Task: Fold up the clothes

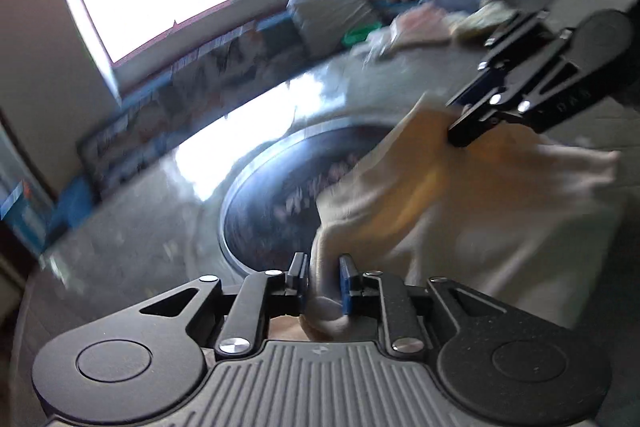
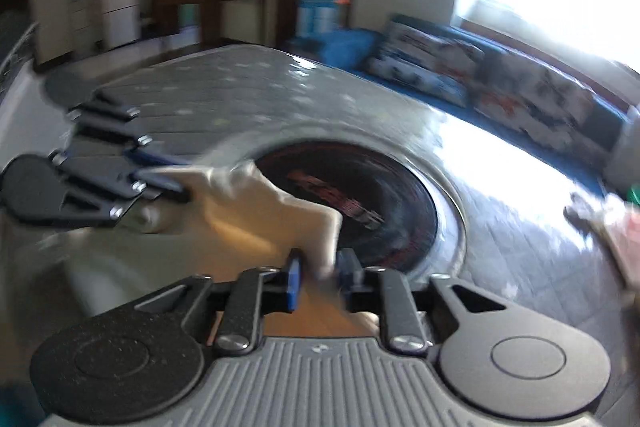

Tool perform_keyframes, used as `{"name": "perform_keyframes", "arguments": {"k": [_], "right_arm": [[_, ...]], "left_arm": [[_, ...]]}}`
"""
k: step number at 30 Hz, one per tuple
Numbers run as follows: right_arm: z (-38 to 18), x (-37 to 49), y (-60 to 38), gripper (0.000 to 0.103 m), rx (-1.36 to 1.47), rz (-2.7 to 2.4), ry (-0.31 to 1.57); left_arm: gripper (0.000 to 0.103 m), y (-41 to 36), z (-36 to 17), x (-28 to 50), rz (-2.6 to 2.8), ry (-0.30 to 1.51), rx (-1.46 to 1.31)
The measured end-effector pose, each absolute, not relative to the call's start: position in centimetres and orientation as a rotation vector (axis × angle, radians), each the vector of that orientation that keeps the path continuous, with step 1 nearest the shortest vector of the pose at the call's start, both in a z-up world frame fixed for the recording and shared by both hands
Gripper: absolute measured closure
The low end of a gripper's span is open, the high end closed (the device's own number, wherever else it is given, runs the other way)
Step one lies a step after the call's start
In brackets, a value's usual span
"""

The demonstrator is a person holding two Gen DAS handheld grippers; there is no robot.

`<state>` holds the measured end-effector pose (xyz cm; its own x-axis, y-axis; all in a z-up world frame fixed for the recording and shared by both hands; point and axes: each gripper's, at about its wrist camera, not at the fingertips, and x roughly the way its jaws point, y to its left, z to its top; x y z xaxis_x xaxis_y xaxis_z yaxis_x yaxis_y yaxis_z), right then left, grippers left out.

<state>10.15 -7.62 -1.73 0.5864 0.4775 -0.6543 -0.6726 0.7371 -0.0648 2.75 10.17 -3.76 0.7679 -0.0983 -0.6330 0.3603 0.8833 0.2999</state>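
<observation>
A cream-white garment (image 1: 460,195) hangs stretched between my two grippers above a grey table. My left gripper (image 1: 324,281) is shut on one edge of it. My right gripper (image 1: 460,123) shows at the upper right of the left wrist view, shut on the other edge. In the right wrist view my right gripper (image 2: 318,277) pinches the garment (image 2: 256,215), and my left gripper (image 2: 168,179) holds it at the left. Both views are blurred by motion.
The grey table (image 1: 140,247) has a round dark inset (image 1: 280,207) in its middle, also in the right wrist view (image 2: 360,195). A heap of other clothes (image 1: 432,23) lies at the table's far side. A patterned sofa (image 2: 500,91) stands under a bright window.
</observation>
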Motion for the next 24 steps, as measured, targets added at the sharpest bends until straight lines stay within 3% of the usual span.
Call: {"name": "perform_keyframes", "arguments": {"k": [2,5,8,24], "right_arm": [[-2.5,10.3,-8.4,0.08,-0.281,0.652,0.665],[-2.8,9.9,-10.0,0.069,-0.235,0.62,0.672],[-2.9,9.0,-11.4,0.068,-0.229,0.593,0.679],[-4.7,10.1,-14.2,0.07,-0.121,0.459,0.728]], "left_arm": [[0.072,10.8,-4.0,2.9,-0.213,0.641,0.4],[0.069,12.0,-3.3,2.3,-0.158,0.621,0.366],[0.064,12.8,-3.0,1.9,-0.065,0.619,0.353],[0.064,11.6,-1.4,-2.4,-0.041,0.644,0.139]]}}
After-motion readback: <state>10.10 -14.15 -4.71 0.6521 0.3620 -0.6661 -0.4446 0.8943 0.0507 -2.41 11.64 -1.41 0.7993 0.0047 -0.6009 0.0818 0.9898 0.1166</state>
